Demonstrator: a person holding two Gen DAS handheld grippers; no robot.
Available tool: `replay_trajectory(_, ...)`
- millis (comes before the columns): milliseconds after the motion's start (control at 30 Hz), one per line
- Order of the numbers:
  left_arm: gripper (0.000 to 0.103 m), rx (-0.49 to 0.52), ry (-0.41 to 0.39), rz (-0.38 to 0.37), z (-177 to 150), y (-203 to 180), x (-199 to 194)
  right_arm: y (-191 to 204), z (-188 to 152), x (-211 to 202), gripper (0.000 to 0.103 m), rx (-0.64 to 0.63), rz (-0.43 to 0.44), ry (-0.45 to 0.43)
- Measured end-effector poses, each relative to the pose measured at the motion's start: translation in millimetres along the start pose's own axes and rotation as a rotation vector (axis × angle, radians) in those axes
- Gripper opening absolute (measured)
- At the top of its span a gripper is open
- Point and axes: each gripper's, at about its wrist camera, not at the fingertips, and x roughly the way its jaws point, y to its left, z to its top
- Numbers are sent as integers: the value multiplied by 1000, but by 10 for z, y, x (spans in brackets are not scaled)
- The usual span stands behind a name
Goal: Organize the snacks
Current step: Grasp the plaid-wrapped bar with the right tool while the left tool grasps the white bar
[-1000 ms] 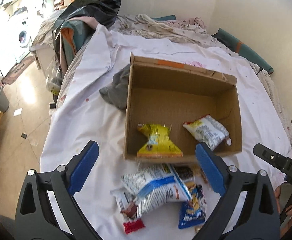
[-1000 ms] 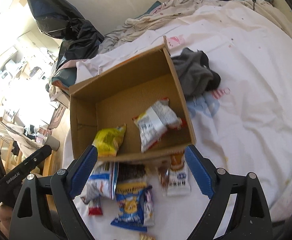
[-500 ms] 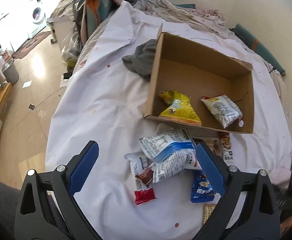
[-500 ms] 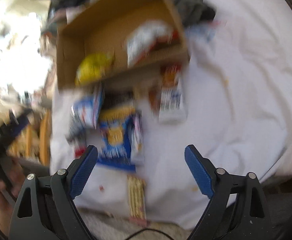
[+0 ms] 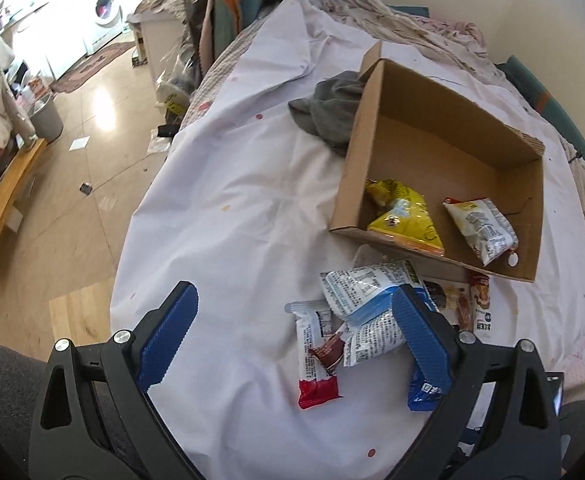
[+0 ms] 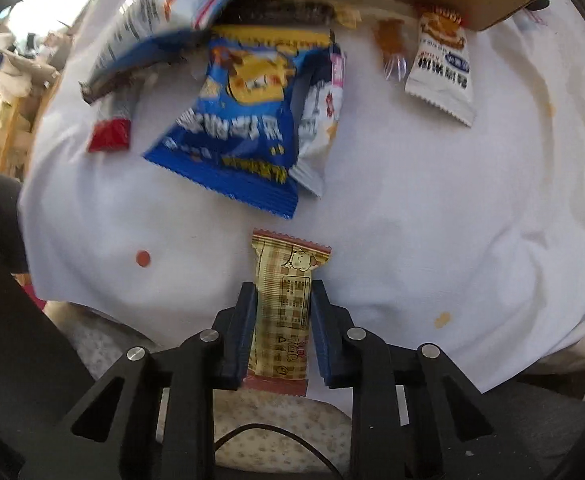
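Observation:
A tan checked snack bar [image 6: 282, 300] lies on the white sheet near the bed's front edge. My right gripper [image 6: 282, 286] points steeply down over it, its jaws closing with both blue pads against the bar's long sides. Beyond it lie a blue packet [image 6: 240, 120], a white sachet [image 6: 440, 76] and a white-and-blue bag [image 5: 364, 288]. The cardboard box [image 5: 356, 168] holds a yellow bag [image 5: 404, 216] and a white bag [image 5: 484, 228]. My left gripper [image 5: 293, 288] hangs open above the sheet, left of the pile, holding nothing.
A grey cloth [image 5: 332, 112] lies against the box's far left corner. A red-ended bar [image 5: 316, 360] rests at the pile's left. The bed's left edge drops to a wooden floor [image 5: 92, 128]. Rumpled bedding runs along the wall behind the box.
My right gripper dropped and tipped down to the bed's near edge, and its jaws closed around the tan bar. The left gripper slid left and lower, staying open.

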Motion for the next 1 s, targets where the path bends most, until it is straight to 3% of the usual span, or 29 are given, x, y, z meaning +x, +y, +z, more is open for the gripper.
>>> replay_trajectory(67, 96, -11, 12, -5, -2, 26, 16, -11, -5, -134, 28, 11, 51, -38)
replay_trajectory(200, 96, -31, 33, -12, -5, 60, 56, -28, -13, -453, 28, 11, 246, -146)
replay_trajectory(333, 96, -51, 69, -13, -14, 81, 142, -90, 21, -764, 28, 38, 287, -303)
replay_trajectory(500, 93, -109, 183, -41, -90, 162, 386, -346, 135, -996, 28, 157, 312, -436)
replay_trajectory(567, 75, -105, 227, -50, -135, 145, 474, -410, 205, -992, 28, 208, 324, -453)
replay_trajectory(600, 72, -101, 249, -55, -156, 128, 519, -444, 208, -988, 28, 225, 325, -453)
replay_trajectory(733, 70, -112, 278, -31, -190, 89, 661, -516, 280, -949, 28, 262, 326, -440)
replay_trajectory(867, 57, -99, 312, 20, -189, 23, 877, -489, 305, -923, 28, 262, 333, -438)
replay_trajectory(1000, 55, -51, 358, 45, -242, -96, 1065, -469, 335, -889, 28, 249, 328, -426)
